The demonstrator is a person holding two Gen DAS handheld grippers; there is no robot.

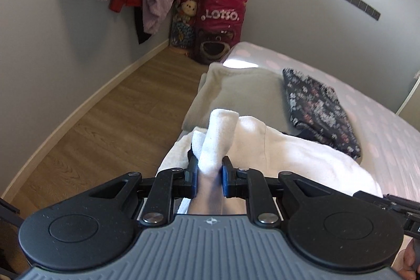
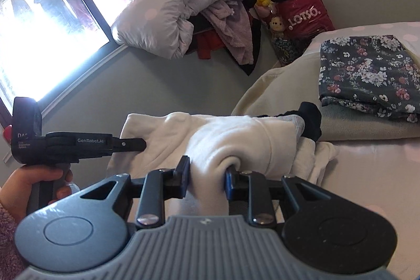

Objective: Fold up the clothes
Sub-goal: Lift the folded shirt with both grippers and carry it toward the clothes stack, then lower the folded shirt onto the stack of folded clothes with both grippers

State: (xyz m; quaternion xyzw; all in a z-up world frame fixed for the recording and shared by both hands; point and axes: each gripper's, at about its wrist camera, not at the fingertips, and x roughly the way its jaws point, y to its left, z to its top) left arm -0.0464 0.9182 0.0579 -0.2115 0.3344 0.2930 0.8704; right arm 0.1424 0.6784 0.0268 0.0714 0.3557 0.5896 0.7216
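A white garment [image 1: 288, 156] lies bunched on the bed [image 1: 380, 127]. My left gripper [image 1: 209, 164] is shut on a pinched fold of it that sticks up between the fingers. In the right wrist view my right gripper [image 2: 207, 169] is shut on another bunched part of the white garment [image 2: 236, 138]. The left gripper [image 2: 131, 143] shows there too, at the garment's left edge. A dark piece of cloth [image 2: 311, 117] pokes out at the garment's far end.
A folded dark floral cloth [image 2: 367, 75] rests on a folded cream blanket [image 2: 275, 85] on the bed. A quilt and clothes pile [image 2: 183, 15], plush toys and a red Lotso bag [image 2: 307, 15] stand by the wall. Wooden floor [image 1: 118, 109] lies left of the bed.
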